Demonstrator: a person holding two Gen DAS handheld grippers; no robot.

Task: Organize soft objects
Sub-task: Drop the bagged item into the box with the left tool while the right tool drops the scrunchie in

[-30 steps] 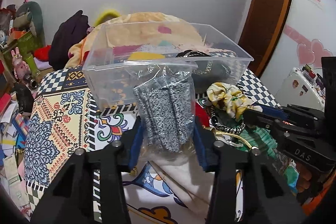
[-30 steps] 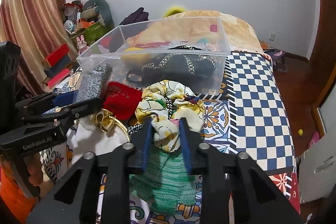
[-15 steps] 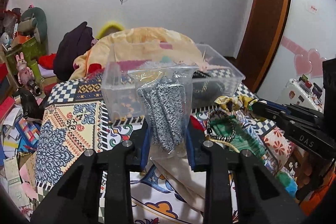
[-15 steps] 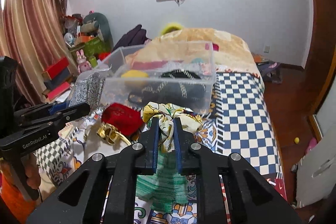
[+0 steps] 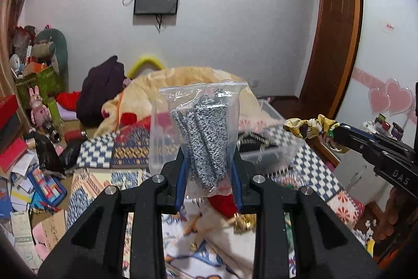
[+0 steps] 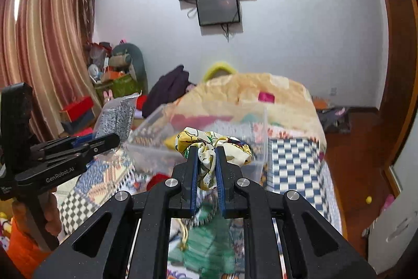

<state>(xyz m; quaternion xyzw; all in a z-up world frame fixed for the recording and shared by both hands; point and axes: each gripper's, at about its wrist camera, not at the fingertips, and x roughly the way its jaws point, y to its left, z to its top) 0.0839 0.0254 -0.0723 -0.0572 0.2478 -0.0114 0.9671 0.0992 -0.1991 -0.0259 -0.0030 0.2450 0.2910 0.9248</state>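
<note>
In the left wrist view, the left gripper [image 5: 209, 174] is held level and pointed forward over the bed, its black arms rising from the bottom edge toward the centre. Its blue-padded fingers [image 5: 180, 181] are pinched on the lower part of a clear zip bag [image 5: 201, 127], which stands upright above them and is filled with speckled grey knit fabric. Behind the bag, from about ten to two o'clock, the clear plastic bin [image 5: 271, 153] is seen resting on the patterned bedspread [image 5: 86, 184]. A red soft item [image 5: 222, 203] lies on the bedspread just below the fingertips, at about five o'clock from the bag.

At three o'clock in the same view, the right gripper [image 5: 337, 134] is seen from the side, held well above the bedspread and pointed toward the bin.

In the right wrist view, the right gripper [image 6: 206, 171] is aimed forward, and its fingers [image 6: 192, 174] are pressed nearly together on a yellow floral scrunchie [image 6: 211, 145], which bunches out above the tips. The bin [image 6: 146, 148] lies just beyond it at twelve o'clock. A green knit piece [image 6: 206, 245], blurred, is seen below at six o'clock. At nine o'clock the left gripper [image 6: 109, 139] is seen side-on, gripped by a hand [image 6: 52, 211].
</note>
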